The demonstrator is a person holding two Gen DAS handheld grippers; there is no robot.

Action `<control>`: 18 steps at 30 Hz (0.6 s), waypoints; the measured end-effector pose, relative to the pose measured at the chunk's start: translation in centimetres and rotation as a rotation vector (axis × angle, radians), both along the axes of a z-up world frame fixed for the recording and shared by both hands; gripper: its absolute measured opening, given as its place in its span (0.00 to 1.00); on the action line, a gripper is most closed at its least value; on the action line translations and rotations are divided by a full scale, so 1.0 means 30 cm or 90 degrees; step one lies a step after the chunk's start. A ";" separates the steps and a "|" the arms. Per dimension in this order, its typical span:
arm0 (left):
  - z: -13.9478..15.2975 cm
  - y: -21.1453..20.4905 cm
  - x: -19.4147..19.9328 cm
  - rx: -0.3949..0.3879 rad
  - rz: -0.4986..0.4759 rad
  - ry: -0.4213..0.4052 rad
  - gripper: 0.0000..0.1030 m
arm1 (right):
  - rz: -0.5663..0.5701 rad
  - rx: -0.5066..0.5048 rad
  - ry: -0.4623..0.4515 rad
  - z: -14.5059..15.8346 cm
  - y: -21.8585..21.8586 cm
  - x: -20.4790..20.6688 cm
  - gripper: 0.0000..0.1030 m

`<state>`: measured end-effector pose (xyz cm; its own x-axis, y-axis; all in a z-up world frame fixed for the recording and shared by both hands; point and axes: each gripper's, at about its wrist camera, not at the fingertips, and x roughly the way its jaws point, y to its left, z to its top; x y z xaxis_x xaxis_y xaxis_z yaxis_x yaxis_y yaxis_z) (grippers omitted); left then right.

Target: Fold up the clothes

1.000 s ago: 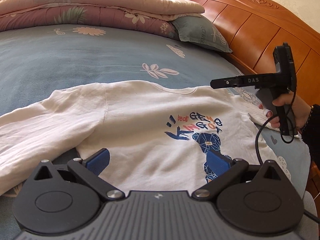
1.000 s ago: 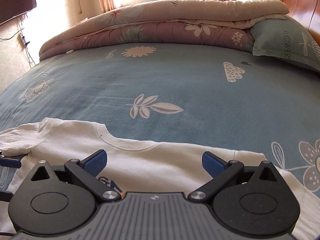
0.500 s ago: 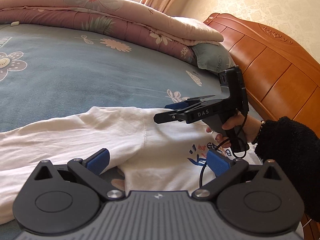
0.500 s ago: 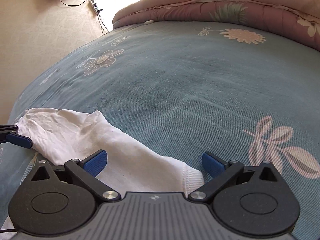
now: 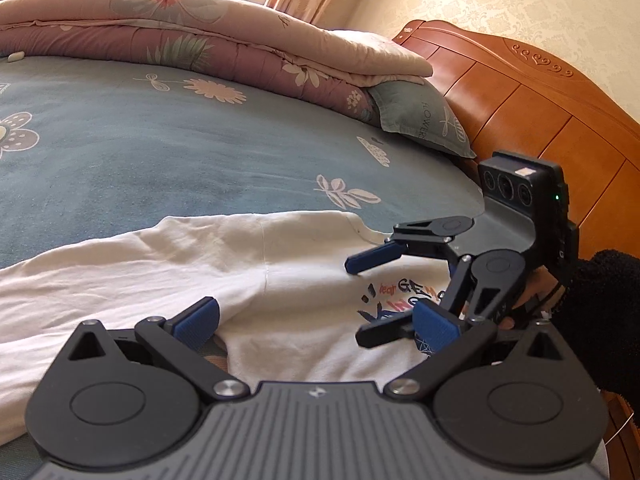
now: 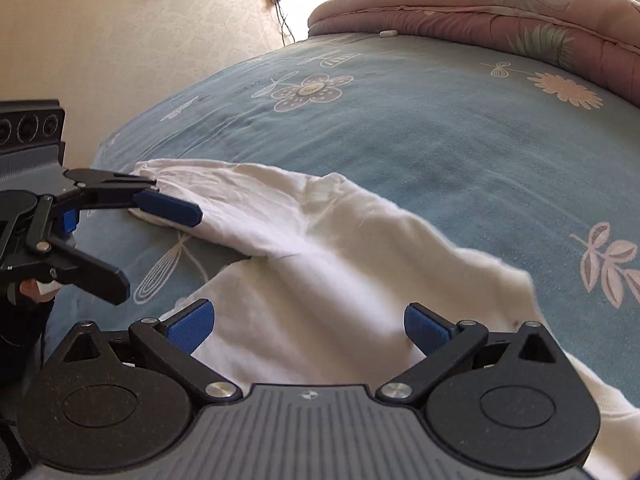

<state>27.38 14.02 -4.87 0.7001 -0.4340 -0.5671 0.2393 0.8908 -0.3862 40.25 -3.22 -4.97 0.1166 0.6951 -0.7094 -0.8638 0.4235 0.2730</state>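
Two grippers hang over a white long-sleeved shirt (image 5: 304, 280) spread on a bed covered by a blue flowered sheet (image 5: 160, 152). The shirt lies near the bed's front edge, chest up, with a blue and red printed graphic (image 5: 394, 300) below the neckline. Its one sleeve (image 6: 224, 200) stretches out toward the bed's rounded corner, wrinkled, with a dark gap of sheet showing between the sleeve and the body of the shirt.

From the left wrist view, the left gripper (image 5: 316, 322) has its jaws spread wide just above the shirt near the armpit seam, with nothing between the blue pads. The right gripper (image 5: 368, 300) comes in from the headboard side, held by a hand (image 5: 532, 296) in a black fuzzy sleeve (image 5: 600, 312); its jaws are also spread, one blue-padded finger over the collar area and the other low over the print, gripping no cloth.

From the right wrist view, the right gripper's jaws are parted above the shirt's shoulder, and the left gripper shows at the left edge, its upper finger over the sleeve cuff; I cannot tell whether it touches.

Along the bed's far edge lies a folded pink floral quilt (image 5: 192, 44), with a grey-green pillow (image 5: 420, 116) tucked under its end against the orange wooden headboard (image 5: 528, 112).
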 end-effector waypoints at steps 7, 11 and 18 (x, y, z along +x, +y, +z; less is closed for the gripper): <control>0.013 0.016 -0.006 -0.004 0.008 -0.009 0.99 | 0.051 -0.061 -0.109 0.034 0.028 -0.090 1.00; 0.015 0.028 -0.007 -0.005 0.018 -0.009 0.99 | -0.031 -0.021 -0.127 0.070 0.026 0.093 1.00; 0.010 0.036 -0.003 -0.011 0.021 -0.006 0.99 | -0.082 -0.020 -0.035 -0.066 0.091 0.310 1.00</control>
